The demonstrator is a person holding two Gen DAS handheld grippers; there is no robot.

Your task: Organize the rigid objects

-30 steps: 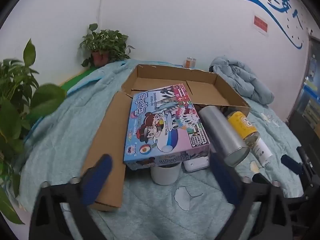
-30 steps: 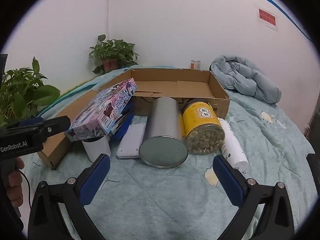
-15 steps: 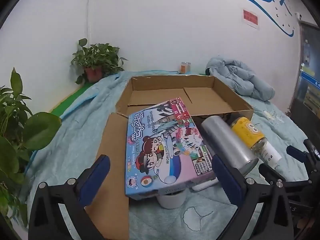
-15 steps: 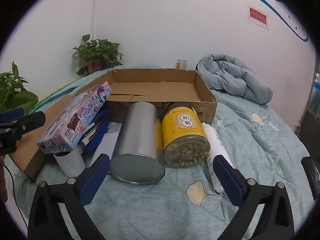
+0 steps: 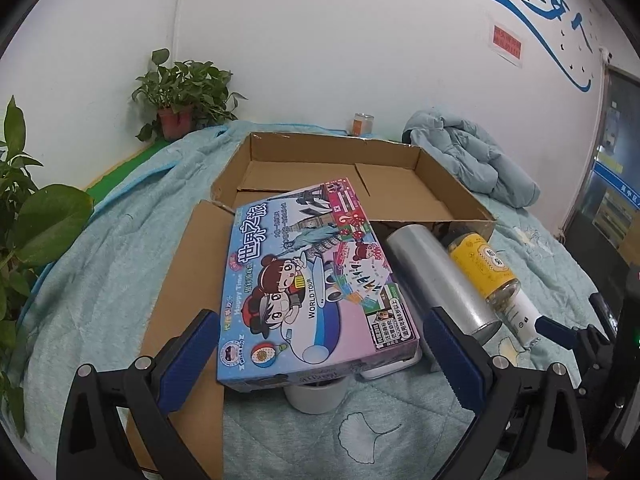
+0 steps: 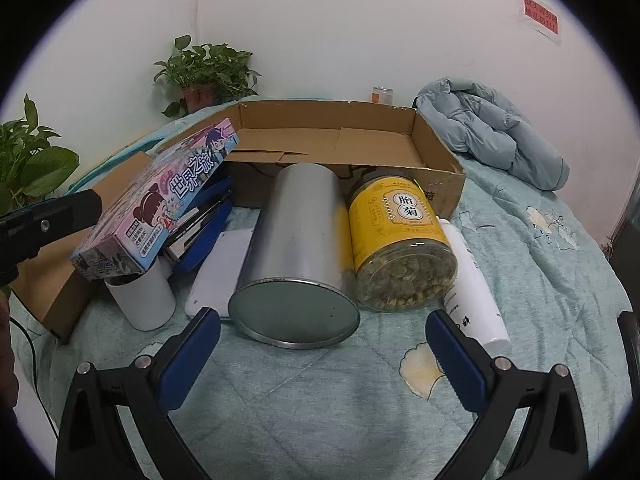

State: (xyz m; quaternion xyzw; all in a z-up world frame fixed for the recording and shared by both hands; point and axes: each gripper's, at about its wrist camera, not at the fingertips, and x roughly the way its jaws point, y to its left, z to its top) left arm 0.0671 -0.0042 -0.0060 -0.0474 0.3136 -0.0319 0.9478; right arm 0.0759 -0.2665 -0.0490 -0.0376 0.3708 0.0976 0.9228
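The board-game box (image 5: pixel 316 280) leads the pile, printed "WORLD TOUR" and "Happy Time" beside large Chinese characters and a cartoon child in a plane; it lies tilted, its near end propped on a white cup (image 5: pixel 316 394), its long axis running away toward the open cardboard box (image 5: pixel 420 164); beside it the silver tin (image 6: pixel 296 256) lies on its side, flat end toward the right camera, long axis pointing back at the carton; touching it, the yellow-labelled jar (image 6: pixel 400 240) reads "胎菊", dried flowers showing through the clear base; a white bottle (image 6: pixel 474 300) lies along the jar's far side; a white flat device (image 6: pixel 224 268) and a blue stapler (image 6: pixel 208 224) sit under the game box; all rest on a pale teal quilt (image 6: pixel 320 400) on the bed; the left tongs (image 5: pixel 320 356) have just been opening and stand released around the game box's near end; the right tongs (image 6: pixel 322 356) gape wide, empty, short of the tin.
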